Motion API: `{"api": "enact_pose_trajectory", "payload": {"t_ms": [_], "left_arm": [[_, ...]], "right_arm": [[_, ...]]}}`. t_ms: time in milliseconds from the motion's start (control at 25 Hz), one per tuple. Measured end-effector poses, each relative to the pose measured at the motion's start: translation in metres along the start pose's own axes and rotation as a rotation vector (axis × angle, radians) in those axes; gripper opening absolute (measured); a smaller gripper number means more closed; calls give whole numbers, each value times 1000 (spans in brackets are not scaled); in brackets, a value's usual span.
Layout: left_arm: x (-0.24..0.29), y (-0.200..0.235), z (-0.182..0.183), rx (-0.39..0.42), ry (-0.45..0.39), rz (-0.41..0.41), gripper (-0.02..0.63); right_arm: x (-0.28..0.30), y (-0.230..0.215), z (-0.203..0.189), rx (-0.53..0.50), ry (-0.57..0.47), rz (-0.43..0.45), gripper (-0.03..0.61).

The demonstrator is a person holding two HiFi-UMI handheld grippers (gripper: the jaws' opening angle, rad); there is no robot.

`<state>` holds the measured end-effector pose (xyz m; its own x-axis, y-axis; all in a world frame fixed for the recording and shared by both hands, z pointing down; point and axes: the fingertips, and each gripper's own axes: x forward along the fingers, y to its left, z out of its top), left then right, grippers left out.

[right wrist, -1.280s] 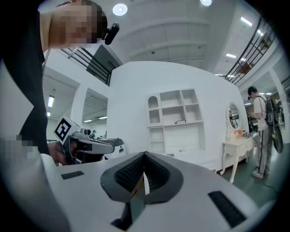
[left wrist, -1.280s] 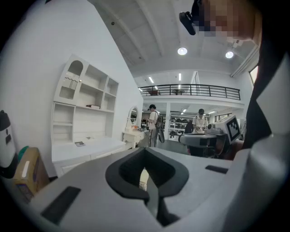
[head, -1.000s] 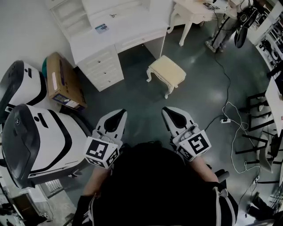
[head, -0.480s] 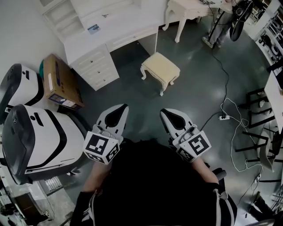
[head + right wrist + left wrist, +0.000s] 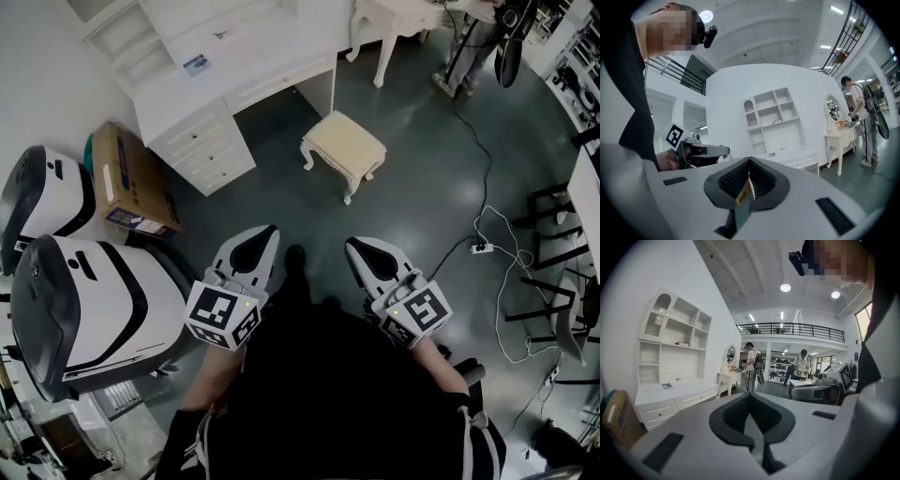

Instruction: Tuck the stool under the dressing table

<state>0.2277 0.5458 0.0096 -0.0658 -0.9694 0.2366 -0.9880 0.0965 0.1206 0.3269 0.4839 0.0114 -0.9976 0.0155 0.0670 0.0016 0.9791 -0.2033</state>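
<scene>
The stool (image 5: 344, 148), with a cream cushion and white curved legs, stands on the dark floor just in front of the kneehole of the white dressing table (image 5: 234, 66). It is outside the table, angled to it. My left gripper (image 5: 269, 232) and right gripper (image 5: 355, 246) are held side by side, well short of the stool, pointing toward it. Both are shut and hold nothing. The left gripper (image 5: 750, 395) hides the stool in its own view. The right gripper (image 5: 749, 163) shows a small yellow tag at the seam of its jaws. The dressing table (image 5: 787, 140) lies ahead of it.
A cardboard box (image 5: 131, 183) leans by the table's drawers. Two large white machine housings (image 5: 84, 300) stand at my left. A cable and power strip (image 5: 480, 248) lie on the floor at right, near black frames (image 5: 553, 225). A second white table (image 5: 403, 19) stands behind.
Both grippers have drifted a little forward with me, still shut. My shoe now shows between them. The stool stays where it was beside the table.
</scene>
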Motion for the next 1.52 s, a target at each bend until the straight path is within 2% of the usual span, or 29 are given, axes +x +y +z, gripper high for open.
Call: {"api": "enact_pose_trajectory", "payload": {"t_ms": [280,600,920,1240,1520], "left_arm": [[53,51,16,-20,-30,-63,6],[100,127,34,-18,-21,-114,6],[125,190,42,-24,-7,-164,6],[143,234,34,-59,17,-191,6],[178,249,27,-90,44,-207,6]], "right_arm": [[43,-38,3,7,48,-77,18],[136,-71,24,-15,51,-90,20],[198,-105,31,20,67,-167,19],[247,-114,22,33,129,-177,20],[257,-142,20,54,153,-202,19]]}}
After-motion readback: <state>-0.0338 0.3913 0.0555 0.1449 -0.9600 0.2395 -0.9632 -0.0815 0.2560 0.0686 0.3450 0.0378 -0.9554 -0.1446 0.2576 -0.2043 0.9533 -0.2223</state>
